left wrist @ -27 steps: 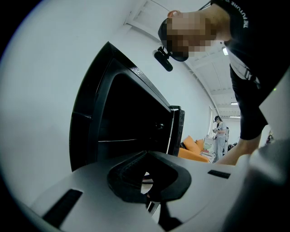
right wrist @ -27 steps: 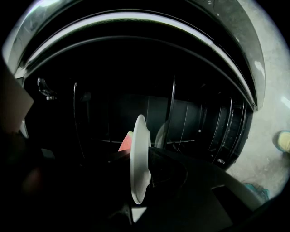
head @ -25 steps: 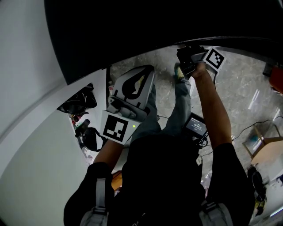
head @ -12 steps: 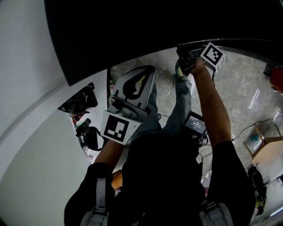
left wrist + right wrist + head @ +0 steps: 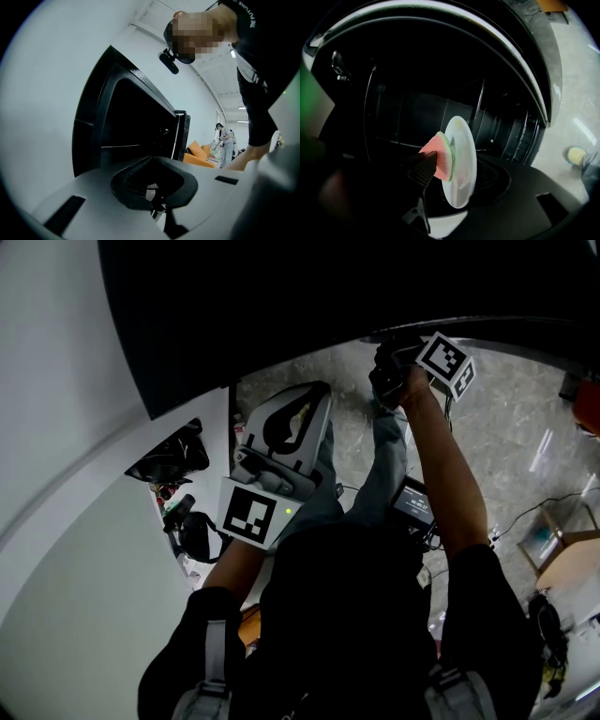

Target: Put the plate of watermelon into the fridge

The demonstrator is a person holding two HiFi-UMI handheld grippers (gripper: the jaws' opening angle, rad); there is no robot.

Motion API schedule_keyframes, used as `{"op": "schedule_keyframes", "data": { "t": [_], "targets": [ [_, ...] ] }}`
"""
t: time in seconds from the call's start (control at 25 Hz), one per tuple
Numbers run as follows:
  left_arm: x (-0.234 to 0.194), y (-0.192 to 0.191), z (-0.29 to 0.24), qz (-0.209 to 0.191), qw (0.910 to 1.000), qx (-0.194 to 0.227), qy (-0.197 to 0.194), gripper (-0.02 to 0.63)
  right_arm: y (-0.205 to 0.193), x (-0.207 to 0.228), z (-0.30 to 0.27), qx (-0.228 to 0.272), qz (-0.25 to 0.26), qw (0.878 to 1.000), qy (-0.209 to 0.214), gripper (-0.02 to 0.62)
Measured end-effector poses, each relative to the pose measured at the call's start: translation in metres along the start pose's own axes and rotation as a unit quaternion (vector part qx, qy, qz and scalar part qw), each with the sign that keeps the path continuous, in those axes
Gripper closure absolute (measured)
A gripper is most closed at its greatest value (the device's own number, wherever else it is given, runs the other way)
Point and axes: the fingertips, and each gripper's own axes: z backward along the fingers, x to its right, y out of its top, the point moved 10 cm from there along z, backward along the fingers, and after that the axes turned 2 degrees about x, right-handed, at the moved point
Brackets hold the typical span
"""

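Black fridge (image 5: 408,93) stands open ahead of both claws, interior dark. Left gripper (image 5: 157,208) sits outside the fridge, jaws together, nothing in them. Right gripper (image 5: 457,173) is poked into it: jaws have just been opening and are now released, white plate (image 5: 461,164) edge-on between them. Watermelon slice (image 5: 440,157) lies on the plate face toward the ribbed pad (image 5: 424,171), just beside it; can't tell if they touch.

A grey marbled floor (image 5: 511,442) carries a thin black cable (image 5: 539,507) and a shoe (image 5: 575,154). Inside the dark fridge (image 5: 417,84), a plate of watermelon (image 5: 461,161) sits by a shelf (image 5: 393,142); whether they touch cannot be told.
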Motion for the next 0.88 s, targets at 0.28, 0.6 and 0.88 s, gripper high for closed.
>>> {"op": "schedule_keyframes", "data": {
  "t": [0.28, 0.6, 0.88],
  "targets": [
    [0.002, 0.001, 0.001, 0.0, 1.0, -0.005, 0.001, 0.594, 0.003, -0.004, -0.005, 0.052, -0.064, 0.996, 0.019, 0.288],
    [0.003, 0.004, 0.002, -0.002, 1.0, -0.006, -0.003, 0.594, 0.001, -0.007, -0.015, 0.09, -0.095, 0.99, 0.048, 0.233],
    [0.006, 0.005, -0.001, -0.003, 1.0, -0.006, -0.006, 0.594, 0.011, 0.003, 0.009, 0.063, -0.027, 0.997, 0.04, 0.233]
  ]
}}
